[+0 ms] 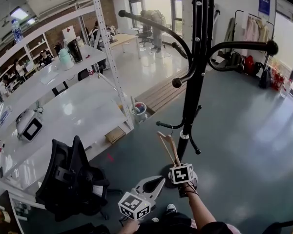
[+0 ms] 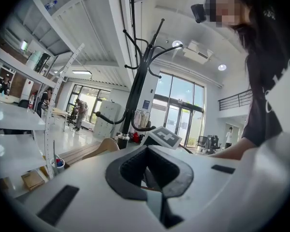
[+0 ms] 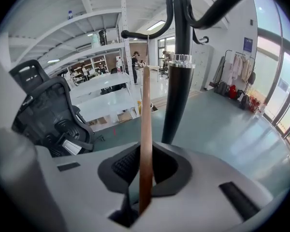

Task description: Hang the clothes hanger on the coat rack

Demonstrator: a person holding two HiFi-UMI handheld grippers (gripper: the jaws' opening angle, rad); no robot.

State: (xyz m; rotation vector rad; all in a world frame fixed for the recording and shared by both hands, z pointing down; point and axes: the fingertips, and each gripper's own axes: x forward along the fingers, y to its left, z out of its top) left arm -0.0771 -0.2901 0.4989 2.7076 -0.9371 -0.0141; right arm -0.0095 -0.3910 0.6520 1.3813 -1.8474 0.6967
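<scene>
A black coat rack with curved arms rises from the grey floor just ahead of me. My right gripper is shut on a wooden hanger, held upright close to the pole's lower part, below a short low hook. In the right gripper view the hanger runs straight up between the jaws of that gripper, with the pole right behind it. My left gripper sits lower left, shut and empty. The left gripper view shows its jaws closed, with the hanger and rack beyond.
A black office chair stands close on my left. White desks and shelving with a perforated upright post fill the left side. A small bucket and a wooden platform lie behind the rack. A clothes rail stands far right.
</scene>
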